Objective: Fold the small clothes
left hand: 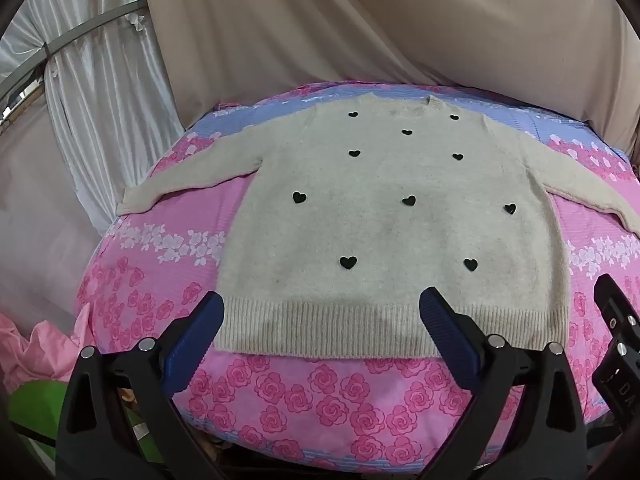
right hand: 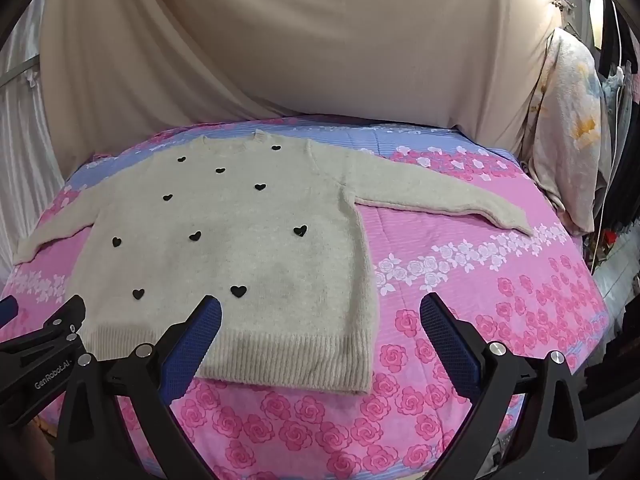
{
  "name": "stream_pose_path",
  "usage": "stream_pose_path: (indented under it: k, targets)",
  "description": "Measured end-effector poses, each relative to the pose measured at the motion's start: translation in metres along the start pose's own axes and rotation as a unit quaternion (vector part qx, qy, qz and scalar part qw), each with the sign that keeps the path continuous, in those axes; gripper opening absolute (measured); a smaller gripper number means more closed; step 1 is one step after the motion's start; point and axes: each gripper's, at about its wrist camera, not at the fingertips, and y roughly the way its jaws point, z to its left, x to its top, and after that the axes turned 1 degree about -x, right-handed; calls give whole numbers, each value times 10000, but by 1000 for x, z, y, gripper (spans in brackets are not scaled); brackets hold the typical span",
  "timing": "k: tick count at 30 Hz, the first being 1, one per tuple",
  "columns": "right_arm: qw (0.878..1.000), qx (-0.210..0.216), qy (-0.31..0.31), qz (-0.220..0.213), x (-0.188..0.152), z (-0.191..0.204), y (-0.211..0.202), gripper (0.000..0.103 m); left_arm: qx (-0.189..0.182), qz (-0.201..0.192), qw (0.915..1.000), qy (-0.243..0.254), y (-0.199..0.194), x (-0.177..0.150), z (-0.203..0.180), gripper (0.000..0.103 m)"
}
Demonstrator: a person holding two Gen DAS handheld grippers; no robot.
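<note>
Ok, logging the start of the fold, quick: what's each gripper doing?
Left gripper: open, holding nothing, above the sweater hem.
Right gripper: open, holding nothing.

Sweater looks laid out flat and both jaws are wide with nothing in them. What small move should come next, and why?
Probably bring the left gripper to the left sleeve cuff and close on it, to fold that sleeve across the body. The sweater lies flat, front up, on the bed, both sleeves spread out, nothing folded yet. The right gripper hangs open near the hem's right corner.
</note>
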Motion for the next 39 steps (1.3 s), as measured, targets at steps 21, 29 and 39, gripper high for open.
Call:
stream_pose_path:
  k: [21,29,39]
  targets:
    - [10000,11,-72,46,3,10,9,98,-2,110,9999,-47,9,-3,5,96]
    - [10000,26,-75,49,3,10,11,98,6,142,9999,-38,12,-4,5,96]
    - [9999,34,-78,66,4,11,12,98,35,164,9999,-35,13,-3,3,96]
